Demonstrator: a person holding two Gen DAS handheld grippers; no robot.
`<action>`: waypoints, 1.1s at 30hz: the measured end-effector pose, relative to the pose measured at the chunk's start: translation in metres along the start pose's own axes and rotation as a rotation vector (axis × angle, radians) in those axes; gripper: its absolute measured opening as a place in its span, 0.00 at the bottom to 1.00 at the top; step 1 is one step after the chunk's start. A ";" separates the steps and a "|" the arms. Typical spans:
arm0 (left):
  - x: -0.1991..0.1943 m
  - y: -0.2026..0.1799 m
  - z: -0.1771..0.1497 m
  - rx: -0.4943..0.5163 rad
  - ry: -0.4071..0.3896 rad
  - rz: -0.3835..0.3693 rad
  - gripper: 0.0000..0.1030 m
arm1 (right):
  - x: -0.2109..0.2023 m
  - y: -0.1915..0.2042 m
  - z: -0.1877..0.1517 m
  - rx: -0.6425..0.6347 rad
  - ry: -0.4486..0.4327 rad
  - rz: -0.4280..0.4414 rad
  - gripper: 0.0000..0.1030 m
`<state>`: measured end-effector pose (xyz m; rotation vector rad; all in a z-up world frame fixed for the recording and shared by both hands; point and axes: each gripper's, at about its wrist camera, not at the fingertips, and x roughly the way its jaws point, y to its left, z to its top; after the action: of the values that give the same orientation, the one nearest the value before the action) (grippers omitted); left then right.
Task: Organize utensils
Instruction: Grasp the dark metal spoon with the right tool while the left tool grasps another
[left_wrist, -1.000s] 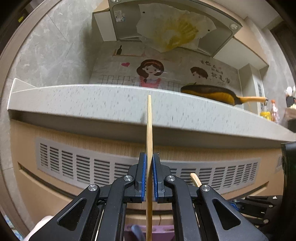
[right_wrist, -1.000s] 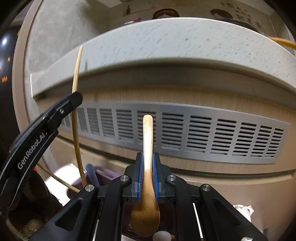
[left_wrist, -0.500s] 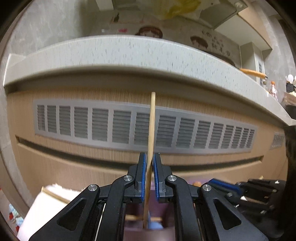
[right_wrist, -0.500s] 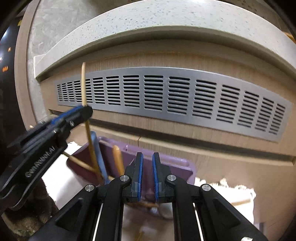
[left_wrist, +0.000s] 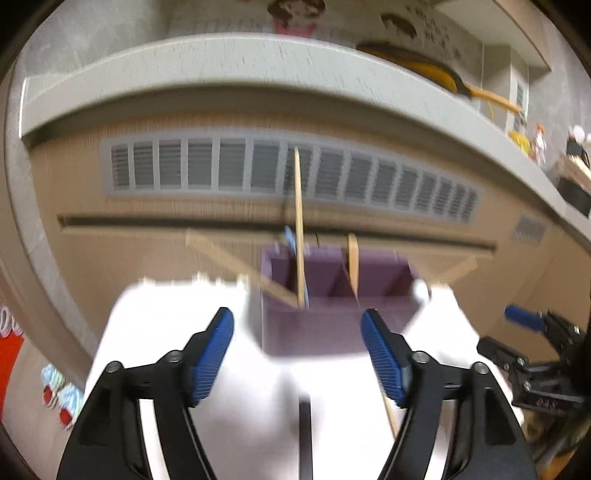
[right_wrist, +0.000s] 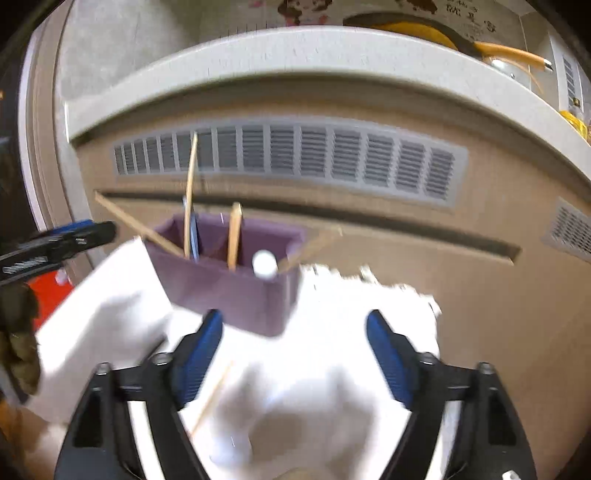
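A purple utensil holder (left_wrist: 325, 325) (right_wrist: 229, 291) stands on white paper. A wooden chopstick (left_wrist: 298, 221) (right_wrist: 190, 184) stands upright in its left compartment beside a blue utensil (right_wrist: 194, 229). A wooden spoon handle (left_wrist: 353, 258) (right_wrist: 234, 236) stands in the middle compartment, and a white utensil (right_wrist: 264, 264) in the right one. My left gripper (left_wrist: 297, 354) is open and empty, just short of the holder. My right gripper (right_wrist: 293, 354) is open and empty, also short of the holder. A loose chopstick (right_wrist: 212, 400) lies on the paper near my right gripper.
A cabinet front with a grey vent grille (left_wrist: 295, 173) rises behind the holder, under a speckled countertop (left_wrist: 258, 62) carrying a yellow pan (left_wrist: 424, 70). The white paper (right_wrist: 332, 369) covers the surface. Slanted wooden sticks (left_wrist: 240, 264) lean out of the holder's sides.
My left gripper has let go of the chopstick, which now stands in the holder, and opened wide. My right gripper released the wooden spoon earlier and has now opened. Both have pulled back.
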<state>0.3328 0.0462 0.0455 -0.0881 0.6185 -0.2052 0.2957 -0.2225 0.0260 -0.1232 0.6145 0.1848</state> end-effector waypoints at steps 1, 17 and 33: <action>-0.003 0.000 -0.010 0.002 0.039 -0.006 0.77 | -0.002 0.001 -0.008 -0.007 0.014 -0.018 0.92; -0.018 -0.009 -0.116 0.085 0.365 -0.075 0.78 | 0.028 0.050 -0.060 -0.058 0.236 0.066 0.99; 0.022 -0.012 -0.106 0.029 0.402 0.016 0.72 | -0.011 0.074 -0.088 -0.153 0.249 0.182 0.99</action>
<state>0.2862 0.0272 -0.0515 -0.0132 1.0158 -0.2185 0.2226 -0.1667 -0.0435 -0.2413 0.8604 0.3970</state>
